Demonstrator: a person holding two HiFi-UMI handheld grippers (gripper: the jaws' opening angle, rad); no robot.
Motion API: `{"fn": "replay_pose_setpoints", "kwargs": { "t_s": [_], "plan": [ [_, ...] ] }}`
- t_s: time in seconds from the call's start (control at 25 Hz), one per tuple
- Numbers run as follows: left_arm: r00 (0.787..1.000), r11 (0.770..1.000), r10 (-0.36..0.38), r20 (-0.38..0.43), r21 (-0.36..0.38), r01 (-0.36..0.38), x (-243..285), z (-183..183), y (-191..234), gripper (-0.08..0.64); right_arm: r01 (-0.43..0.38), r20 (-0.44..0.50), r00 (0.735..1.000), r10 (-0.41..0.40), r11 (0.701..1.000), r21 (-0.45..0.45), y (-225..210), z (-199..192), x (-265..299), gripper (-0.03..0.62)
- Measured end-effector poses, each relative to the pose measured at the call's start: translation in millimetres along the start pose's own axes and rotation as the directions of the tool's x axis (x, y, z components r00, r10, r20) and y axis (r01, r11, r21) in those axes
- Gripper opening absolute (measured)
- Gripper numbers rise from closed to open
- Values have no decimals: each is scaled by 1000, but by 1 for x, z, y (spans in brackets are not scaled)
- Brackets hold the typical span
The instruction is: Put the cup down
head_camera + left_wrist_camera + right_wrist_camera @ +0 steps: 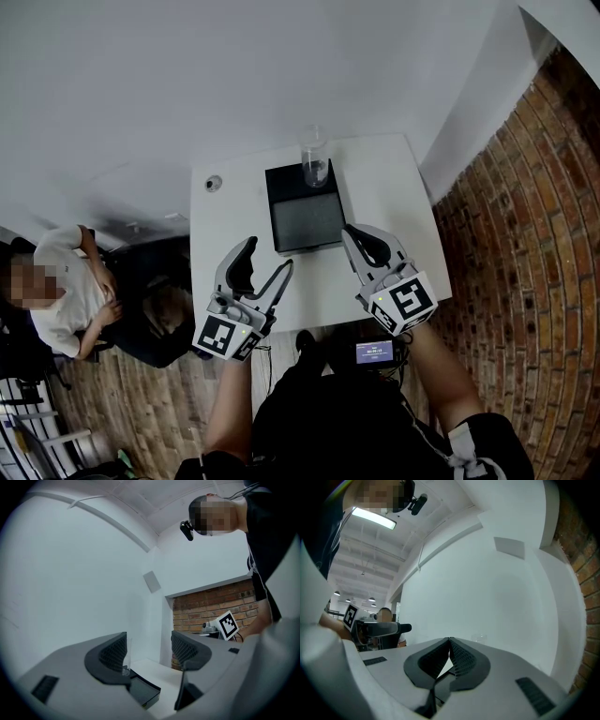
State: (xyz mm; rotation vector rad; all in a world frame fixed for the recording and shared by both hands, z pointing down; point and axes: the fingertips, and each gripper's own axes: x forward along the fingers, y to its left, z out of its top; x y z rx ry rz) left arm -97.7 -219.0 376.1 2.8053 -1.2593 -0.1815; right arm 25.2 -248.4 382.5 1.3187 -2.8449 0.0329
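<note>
A clear glass cup [314, 161] stands upright on the far edge of a flat black box [305, 220] on the white table [394, 187]. No gripper touches it. My left gripper [270, 253] hovers over the table's near left part, jaws open and empty; in the left gripper view [149, 644] the cup [128, 653] and the box [143, 691] show far beyond the jaws. My right gripper [354, 231] is held near the box's right front corner, jaws shut with nothing between them, as the right gripper view [450, 641] shows. The cup's rim [479, 638] shows faintly there.
A small round object [214, 183] lies at the table's far left corner. A person [70, 291] sits to the left of the table. A brick wall [525, 234] runs along the right. A small device with a lit screen [375, 352] sits at the near edge.
</note>
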Motion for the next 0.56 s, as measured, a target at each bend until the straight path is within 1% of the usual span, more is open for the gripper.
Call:
{"fn": "replay_pose_setpoints", "kwargs": {
  "t_s": [0.56],
  "plan": [
    [1000, 1000, -6, 1, 2, 6, 7, 1, 1, 304, -15, -1, 1000, 15, 1000, -6, -1, 0, 4, 13]
  ]
}}
